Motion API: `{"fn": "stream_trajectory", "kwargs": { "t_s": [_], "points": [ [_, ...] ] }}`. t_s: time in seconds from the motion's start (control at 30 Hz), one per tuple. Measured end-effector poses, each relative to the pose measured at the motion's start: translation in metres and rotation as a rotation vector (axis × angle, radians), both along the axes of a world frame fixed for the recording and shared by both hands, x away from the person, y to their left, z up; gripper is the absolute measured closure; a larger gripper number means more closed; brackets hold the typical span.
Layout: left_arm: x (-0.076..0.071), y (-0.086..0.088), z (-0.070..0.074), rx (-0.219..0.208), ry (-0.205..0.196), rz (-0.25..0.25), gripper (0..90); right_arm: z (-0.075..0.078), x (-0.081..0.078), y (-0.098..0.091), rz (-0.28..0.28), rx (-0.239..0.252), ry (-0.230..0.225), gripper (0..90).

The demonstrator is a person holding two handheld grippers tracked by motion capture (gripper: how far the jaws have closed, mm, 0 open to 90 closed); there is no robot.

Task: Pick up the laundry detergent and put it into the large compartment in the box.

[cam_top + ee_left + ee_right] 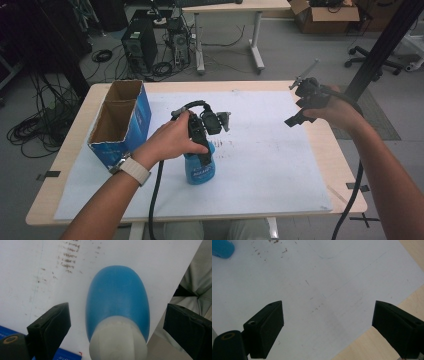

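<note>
The left gripper (116, 327) points down over the blue bottle (117, 302), and in the left gripper view its two black pads stand wide, one on each side of the bottle's white cap (117, 340). The cap rises between them, nearer the left-hand pad than the right-hand one, with a clear gap of white sheet showing on both sides, so neither pad touches it and nothing is gripped. Beyond the cap the bottle's blue shoulder swells out, standing upright on the sheet (30, 277), near its edge on the person's side. In the high view the left hand (172, 140) wraps the gripper right above the bottle (201, 170), which sits at the middle of the table (70, 150), a little right of the open blue box (120, 120). The right gripper (327, 322) is held up over the far right part of the sheet, well apart from the bottle; its pads are spread wide with only bare sheet and a strip of wooden table edge below them, and a corner of the bottle shows at the top left of its view.
</note>
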State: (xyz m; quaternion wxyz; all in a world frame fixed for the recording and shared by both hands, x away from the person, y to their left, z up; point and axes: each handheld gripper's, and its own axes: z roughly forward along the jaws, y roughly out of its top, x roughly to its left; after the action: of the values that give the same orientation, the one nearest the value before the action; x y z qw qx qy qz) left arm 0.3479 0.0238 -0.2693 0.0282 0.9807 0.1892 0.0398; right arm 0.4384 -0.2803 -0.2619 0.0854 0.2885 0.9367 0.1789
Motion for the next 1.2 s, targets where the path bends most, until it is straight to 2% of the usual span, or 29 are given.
{"fn": "stream_trajectory", "kwargs": {
  "t_s": [0.33,1.2],
  "points": [
    [0.0003,-0.0003,-0.0044,-0.004,0.015,-0.003,13.9,0.0009,-0.0004,0.0003,-0.001,0.003,-0.002,10.3],
    [0.0016,-0.0010,-0.0067,-0.015,0.021,0.002,23.5,0.0012,-0.0007,-0.0006,0.000,0.006,-0.004,10.4]
  ]
}}
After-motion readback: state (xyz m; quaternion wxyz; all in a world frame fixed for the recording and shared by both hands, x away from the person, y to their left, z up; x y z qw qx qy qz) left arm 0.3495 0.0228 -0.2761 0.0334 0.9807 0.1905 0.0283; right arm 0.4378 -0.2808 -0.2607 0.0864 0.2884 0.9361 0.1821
